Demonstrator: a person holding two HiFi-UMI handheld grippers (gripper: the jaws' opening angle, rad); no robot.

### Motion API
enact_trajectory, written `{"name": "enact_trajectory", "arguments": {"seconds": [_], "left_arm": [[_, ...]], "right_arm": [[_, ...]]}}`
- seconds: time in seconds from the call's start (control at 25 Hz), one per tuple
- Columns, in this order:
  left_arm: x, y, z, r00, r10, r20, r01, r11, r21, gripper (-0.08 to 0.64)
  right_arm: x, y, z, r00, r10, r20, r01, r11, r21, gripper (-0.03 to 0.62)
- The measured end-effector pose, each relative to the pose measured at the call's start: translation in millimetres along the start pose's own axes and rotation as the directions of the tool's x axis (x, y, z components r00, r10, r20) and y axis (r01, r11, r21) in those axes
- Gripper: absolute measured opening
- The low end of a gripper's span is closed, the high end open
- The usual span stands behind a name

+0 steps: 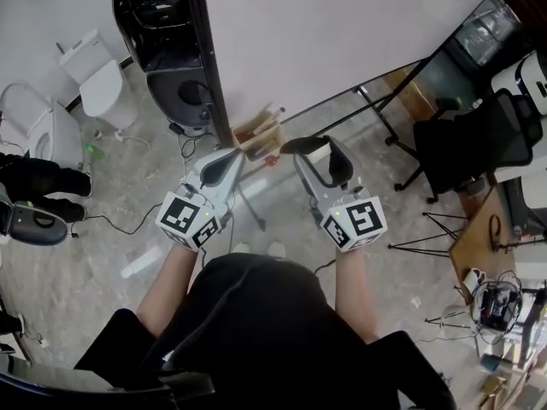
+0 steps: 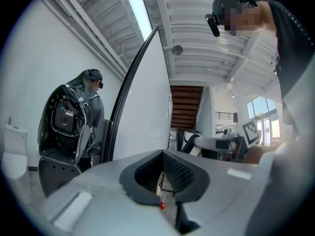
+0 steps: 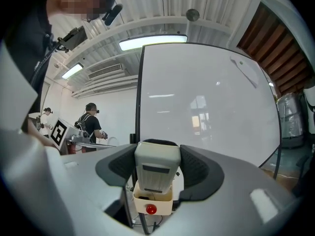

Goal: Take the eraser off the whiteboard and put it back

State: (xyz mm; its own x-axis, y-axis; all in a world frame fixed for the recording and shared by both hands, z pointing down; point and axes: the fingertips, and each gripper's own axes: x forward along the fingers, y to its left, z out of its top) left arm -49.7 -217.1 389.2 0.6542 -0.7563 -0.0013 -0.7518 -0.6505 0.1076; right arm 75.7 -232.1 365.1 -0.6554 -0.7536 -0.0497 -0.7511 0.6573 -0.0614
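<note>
Your right gripper (image 3: 157, 157) is clenched on the eraser (image 3: 156, 175), one ribbed pad flat against each long side, and the eraser is off the whiteboard (image 3: 211, 102), held in the air in front of it. Your left gripper (image 2: 165, 175) has its jaws drawn together on nothing and sits off to the side. The eraser looks like a light, stiff plastic block, so it should neither sag nor need much squeeze. Its smooth shell could slip against the pads if you twist it. The hard sides where you have it now are the right place to hold. Leave the wiping face clear, since that softer face is likely what meets the board. It probably clings by a magnet, so expect a small tug as it nears the surface, and bring it in flat rather than edge-first.
</note>
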Motion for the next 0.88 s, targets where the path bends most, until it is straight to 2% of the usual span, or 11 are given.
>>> {"name": "enact_trajectory", "arguments": {"seconds": [0.28, 0.56, 0.88], "left_arm": [[10, -12, 4, 0.999, -0.049, 0.005, 0.049, 0.999, 0.012, 0.003], [9, -12, 5, 0.999, -0.047, 0.004, 0.046, 0.999, 0.014, 0.003], [7, -17, 3, 0.997, -0.071, -0.013, 0.071, 0.997, 0.022, 0.002]], "right_arm": [[-26, 1, 11, 0.999, -0.043, 0.018, 0.043, 0.999, -0.016, 0.275], [-49, -5, 18, 0.995, -0.095, 0.029, 0.096, 0.995, -0.027, 0.275], [-47, 0, 21, 0.995, -0.089, 0.038, 0.090, 0.996, -0.025, 0.275]]}}
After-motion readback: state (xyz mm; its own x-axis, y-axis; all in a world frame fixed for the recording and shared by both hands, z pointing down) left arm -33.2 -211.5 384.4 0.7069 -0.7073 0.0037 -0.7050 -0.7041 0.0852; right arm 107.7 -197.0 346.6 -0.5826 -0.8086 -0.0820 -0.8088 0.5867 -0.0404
